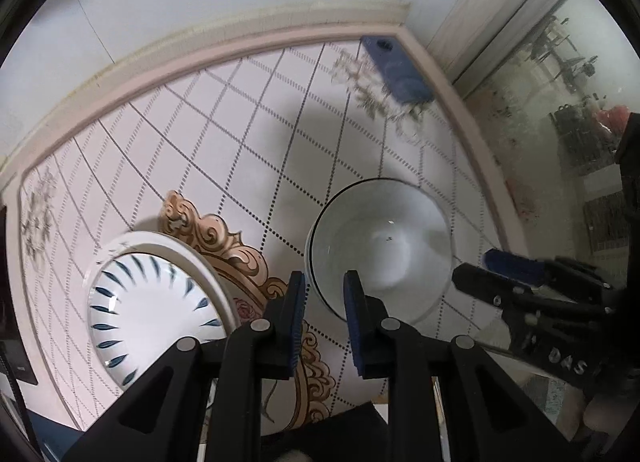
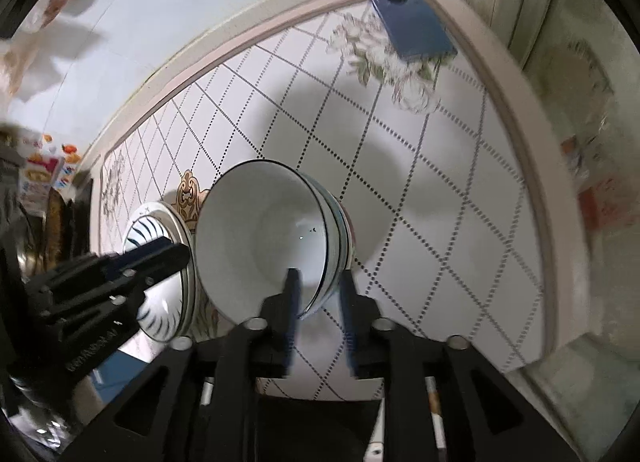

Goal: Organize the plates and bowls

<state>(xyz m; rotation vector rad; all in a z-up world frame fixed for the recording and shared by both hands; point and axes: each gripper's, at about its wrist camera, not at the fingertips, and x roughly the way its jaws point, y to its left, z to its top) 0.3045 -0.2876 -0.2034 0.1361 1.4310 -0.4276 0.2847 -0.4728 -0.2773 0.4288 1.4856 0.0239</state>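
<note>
- Right gripper (image 2: 318, 314), jaws parted, straddles the stacked bowls' (image 2: 272, 238) near rim without pressing it.
- Left gripper (image 1: 324, 314) hovers empty, jaws narrowly apart.
- Best practice: lift straight up, clear of the plates (image 1: 160, 302).

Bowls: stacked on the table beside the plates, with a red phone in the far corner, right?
Not quite. The phone is blue, not red, as the right wrist view shows. The rest holds: the bowls are stacked on the table beside the plates.
</note>
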